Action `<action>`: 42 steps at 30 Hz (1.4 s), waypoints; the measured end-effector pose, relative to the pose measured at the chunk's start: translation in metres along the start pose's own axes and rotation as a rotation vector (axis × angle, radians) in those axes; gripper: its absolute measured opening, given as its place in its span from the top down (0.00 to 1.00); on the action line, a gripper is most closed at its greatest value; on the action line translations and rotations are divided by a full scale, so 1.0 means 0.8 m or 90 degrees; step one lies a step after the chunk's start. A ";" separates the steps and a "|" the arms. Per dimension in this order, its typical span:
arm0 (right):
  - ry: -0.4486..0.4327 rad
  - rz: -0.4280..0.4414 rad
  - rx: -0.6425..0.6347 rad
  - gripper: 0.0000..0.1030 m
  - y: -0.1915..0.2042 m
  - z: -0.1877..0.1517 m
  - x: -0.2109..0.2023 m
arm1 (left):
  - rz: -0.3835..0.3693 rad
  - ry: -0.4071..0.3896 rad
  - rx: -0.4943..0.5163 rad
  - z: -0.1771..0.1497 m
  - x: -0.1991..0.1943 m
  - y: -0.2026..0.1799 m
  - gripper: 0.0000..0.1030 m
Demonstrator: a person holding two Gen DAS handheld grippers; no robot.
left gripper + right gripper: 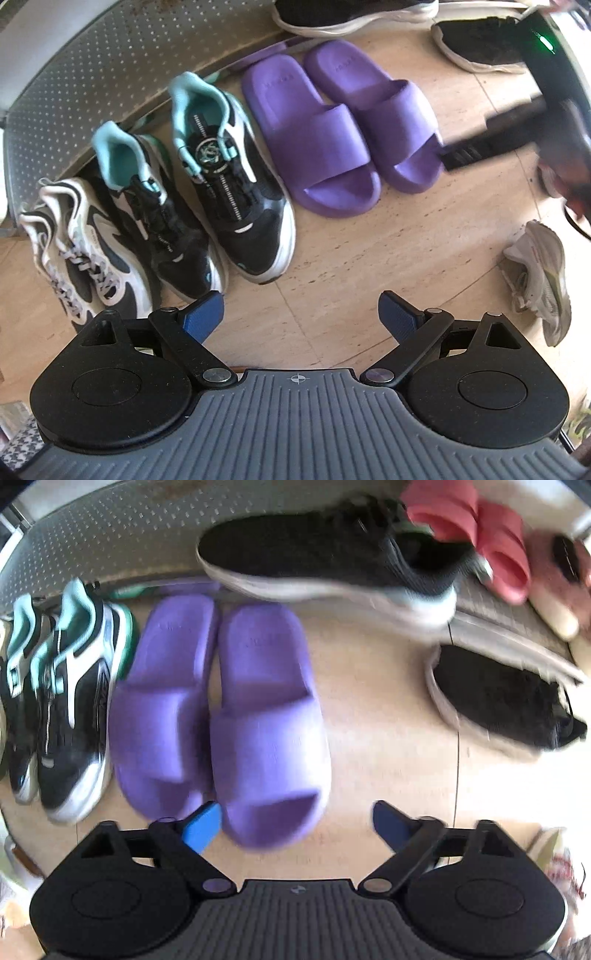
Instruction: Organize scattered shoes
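1. Purple slides sit side by side on the beige floor at the centre of the left wrist view, heels toward the perforated grey metal base that curves along the upper left.
2. Left of them stands a pair of black-and-teal sneakers, and at the far left a white-and-grey sneaker leans against that pair.
3. Both fingers of the left gripper are spread wide and hold nothing; the toe of the nearer teal sneaker lies just above the left fingertip, while bare floor fills the gap between the fingers.
4. The right gripper is likewise spread wide and empty; in its blurred view, the toe of the right-hand slide lies just beside its left fingertip.
5. A black sneaker with a white sole lies across the top of the right wrist view, and its mate lies at the right edge.
6. Red slides show at the upper right, resting on a raised grey ledge.
7. A white sneaker lies alone at the right edge of the left wrist view.
8. Open floor runs right of the purple slides, between them and the black sneaker at the right edge.
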State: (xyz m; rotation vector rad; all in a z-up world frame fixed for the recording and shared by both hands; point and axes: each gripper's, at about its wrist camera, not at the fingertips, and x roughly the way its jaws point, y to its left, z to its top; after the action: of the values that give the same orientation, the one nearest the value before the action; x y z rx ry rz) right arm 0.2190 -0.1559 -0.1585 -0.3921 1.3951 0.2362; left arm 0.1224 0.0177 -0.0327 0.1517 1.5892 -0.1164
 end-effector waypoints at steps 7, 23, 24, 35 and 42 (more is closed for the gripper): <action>0.092 0.107 0.146 0.37 -0.012 -0.074 -0.026 | 0.015 -0.008 0.009 0.005 -0.003 -0.009 0.09; -0.107 0.180 0.230 0.07 -0.151 -0.040 -0.183 | 0.050 -0.335 0.209 0.033 -0.046 -0.076 0.09; -0.116 0.184 0.265 0.07 -0.163 -0.041 -0.178 | 0.065 -0.348 0.233 0.039 -0.045 -0.083 0.09; -0.203 0.249 0.430 0.06 -0.241 -0.032 -0.222 | 0.194 -0.374 0.487 0.175 0.035 -0.180 0.08; -0.204 0.293 0.449 0.06 -0.253 -0.029 -0.230 | 0.285 -0.335 0.547 0.263 0.104 -0.205 0.08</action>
State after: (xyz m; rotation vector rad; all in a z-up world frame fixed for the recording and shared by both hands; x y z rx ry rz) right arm 0.2458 -0.3373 0.0454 0.5366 1.1445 0.1557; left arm 0.3004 -0.1778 -0.1242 1.0492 0.8658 -0.4454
